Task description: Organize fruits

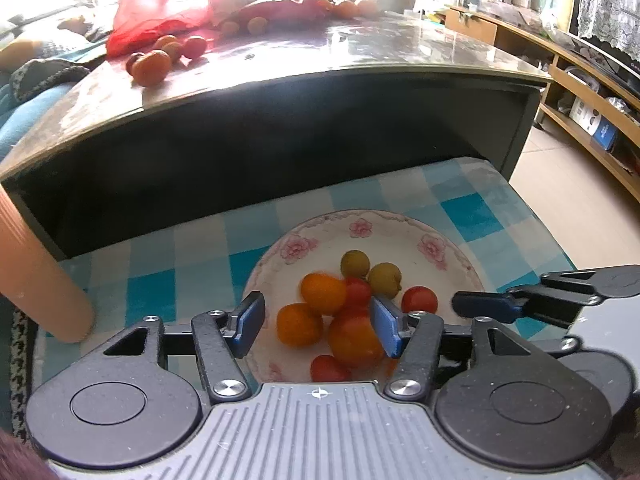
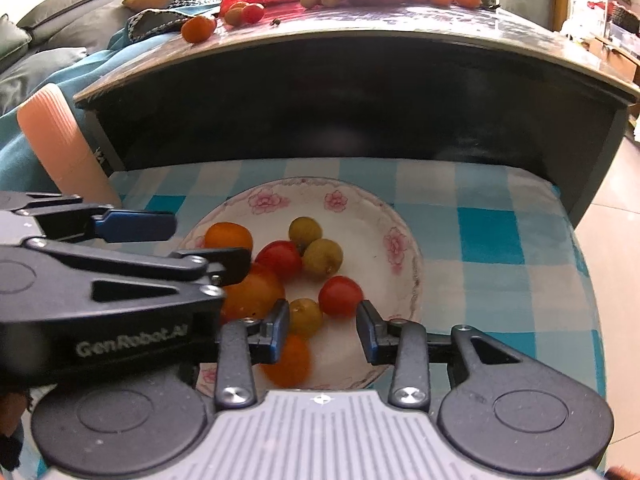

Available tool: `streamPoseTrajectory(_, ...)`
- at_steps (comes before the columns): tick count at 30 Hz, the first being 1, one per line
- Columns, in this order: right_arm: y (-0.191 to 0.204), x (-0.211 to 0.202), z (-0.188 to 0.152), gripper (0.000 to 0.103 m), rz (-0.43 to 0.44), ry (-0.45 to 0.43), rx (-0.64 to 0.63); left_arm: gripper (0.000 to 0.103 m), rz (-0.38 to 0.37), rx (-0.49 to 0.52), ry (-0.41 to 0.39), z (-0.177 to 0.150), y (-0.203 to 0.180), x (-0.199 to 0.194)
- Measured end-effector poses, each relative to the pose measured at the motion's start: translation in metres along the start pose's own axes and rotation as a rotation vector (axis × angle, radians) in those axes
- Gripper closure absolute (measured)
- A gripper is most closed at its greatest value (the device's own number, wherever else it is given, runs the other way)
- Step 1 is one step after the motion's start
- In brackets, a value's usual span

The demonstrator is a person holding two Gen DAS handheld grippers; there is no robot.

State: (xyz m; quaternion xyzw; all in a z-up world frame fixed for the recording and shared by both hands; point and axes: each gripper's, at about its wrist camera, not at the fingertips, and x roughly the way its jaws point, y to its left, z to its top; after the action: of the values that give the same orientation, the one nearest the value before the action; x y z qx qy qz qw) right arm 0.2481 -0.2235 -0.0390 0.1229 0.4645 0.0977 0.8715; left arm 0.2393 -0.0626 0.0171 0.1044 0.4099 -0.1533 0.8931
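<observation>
A flowered white plate (image 1: 360,219) (image 2: 412,276) sits on a blue checked cloth and holds a heap of small fruits: orange ones (image 1: 324,292), red cherry tomatoes (image 1: 419,299) and yellow-green ones (image 1: 355,263). My left gripper (image 1: 318,324) hovers open over the heap, with orange fruits lying below its gap. My right gripper (image 2: 322,332) is open just above the plate's near side. A yellow-green fruit (image 2: 305,316) rests by its left pad, and a blurred orange fruit (image 2: 289,360) lies under it. Each gripper shows in the other's view.
A dark low table (image 1: 320,80) rises right behind the plate, carrying more loose fruits (image 1: 152,66) (image 2: 198,28) and a red bag (image 1: 160,12). A peach ribbed cylinder (image 1: 40,272) (image 2: 60,140) leans at the left. Wooden shelves (image 1: 580,92) stand at the right.
</observation>
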Motion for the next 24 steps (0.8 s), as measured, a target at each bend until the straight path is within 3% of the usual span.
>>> streamPoseTrajectory(15, -0.009, -0.034, -0.014, 0.053, -0.067, 0.005, 0.036, 0.032, 0.047, 0.021, -0.019, -0.009, -0.003, -0.023)
streamPoseTrajectory(24, -0.012, -0.058, -0.021, 0.052, -0.069, -0.028, 0.109, 0.019, 0.085, 0.028, -0.029, -0.026, -0.006, -0.045)
